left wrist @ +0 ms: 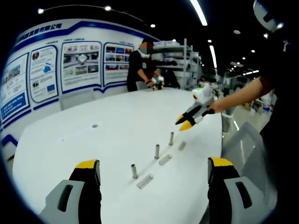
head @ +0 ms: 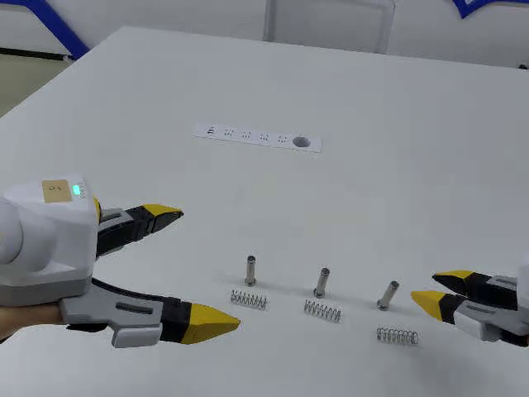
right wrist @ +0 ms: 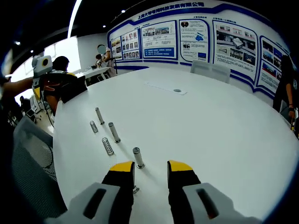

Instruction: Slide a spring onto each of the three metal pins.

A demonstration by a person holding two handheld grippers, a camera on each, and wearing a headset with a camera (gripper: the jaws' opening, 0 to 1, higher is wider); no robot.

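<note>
- Three short silver metal pins (head: 321, 282) stand at lower centre; a small coiled wire spring (head: 322, 311) lies beside each, none fitted.
- Our left gripper (head: 207, 269), lower left, is spread wide and empty; our right gripper (head: 424, 287), lower right, is slightly parted and empty.
- We judge the first step is to pinch one spring gently.

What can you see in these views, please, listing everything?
white table: one, white, beneath everything
silver metal pins: three, silver, standing in a row on the table
coiled wire springs: three, grey, lying one before each pin
white socket panel: one, white, on the table beyond the pins
wall posters: several, blue and white, behind the table
left gripper: one, yellow-tipped, open, left of the pins
right gripper: one, yellow-tipped, open, by the rightmost pin
</note>
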